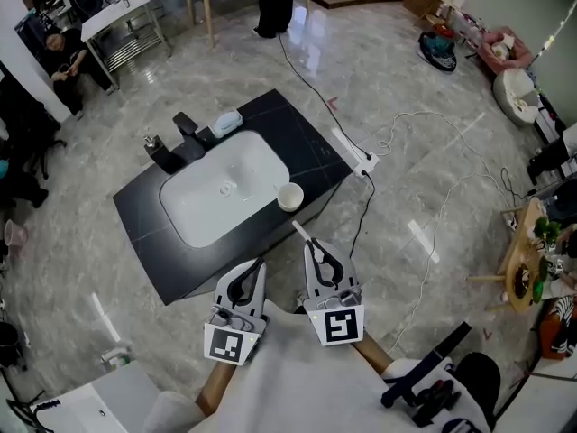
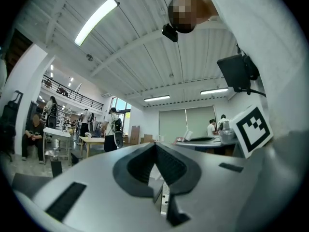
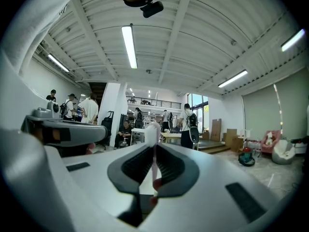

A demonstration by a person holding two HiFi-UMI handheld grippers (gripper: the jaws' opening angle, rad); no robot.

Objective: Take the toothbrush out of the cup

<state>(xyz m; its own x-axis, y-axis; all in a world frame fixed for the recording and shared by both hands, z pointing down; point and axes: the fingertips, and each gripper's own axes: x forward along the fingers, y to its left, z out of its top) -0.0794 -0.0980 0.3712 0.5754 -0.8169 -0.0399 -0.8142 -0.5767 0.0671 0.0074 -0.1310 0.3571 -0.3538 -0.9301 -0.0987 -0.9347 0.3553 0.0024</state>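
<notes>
Where the head view looks down: a black rectangular counter stands on a grey marbled floor, with a white sunken basin in its middle.
Far edge of the counter: a black tap and a pale blue block beside it.
Cup: the small white round cup stands upright, touching the basin's right rim, close to the counter's near edge and towards its right corner.
Right gripper, head view: the grey two-jaw right gripper hovers at the counter's near edge, pinching a slim white toothbrush.
Toothbrush, head view: out of the cup and apart from it, its free end pointing towards the cup.
Left gripper, head view: the matching grey left gripper hangs just beside the right one.
Left gripper view: the left gripper has its dark pads pressed together with nothing between them.
Right gripper view: the right gripper clamps the toothbrush, whose white end stands up beyond the pads and whose reddish part shows lower between them.
</notes>
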